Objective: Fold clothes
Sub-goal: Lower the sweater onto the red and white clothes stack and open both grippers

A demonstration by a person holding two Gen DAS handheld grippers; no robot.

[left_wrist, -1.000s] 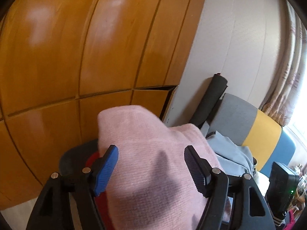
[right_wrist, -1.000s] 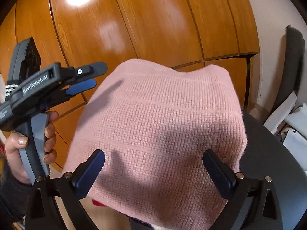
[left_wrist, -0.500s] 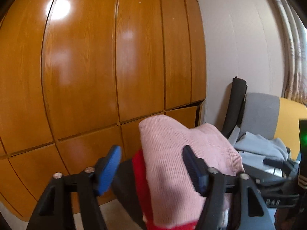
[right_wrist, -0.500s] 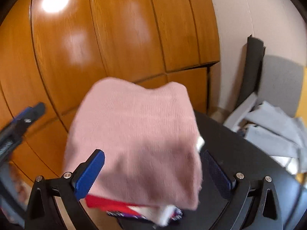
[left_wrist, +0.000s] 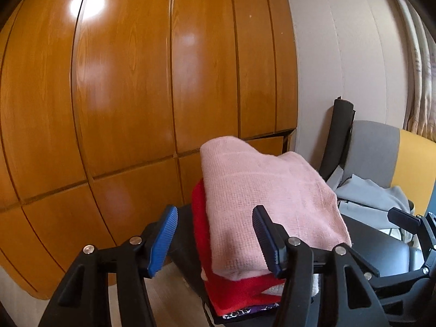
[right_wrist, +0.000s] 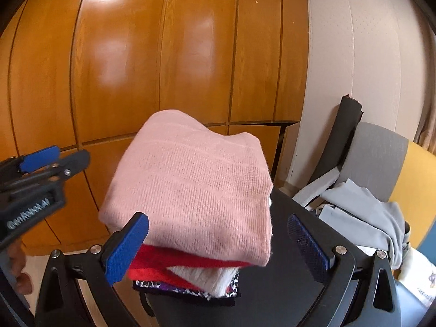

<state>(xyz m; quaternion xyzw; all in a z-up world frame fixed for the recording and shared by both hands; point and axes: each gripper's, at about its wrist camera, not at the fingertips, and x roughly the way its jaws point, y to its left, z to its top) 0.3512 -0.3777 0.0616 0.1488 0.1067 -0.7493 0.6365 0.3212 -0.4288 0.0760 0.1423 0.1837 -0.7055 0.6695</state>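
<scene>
Wood-panelled wall behind: pink sweater now rests on the stack; left gripper, jaws narrowing, and right gripper gape empty, withdrawn.

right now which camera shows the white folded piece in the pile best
The right wrist view: the white piece shows clearly between the red one and the patterned one. The left wrist view shows only a sliver of it behind a gripper finger.
</scene>
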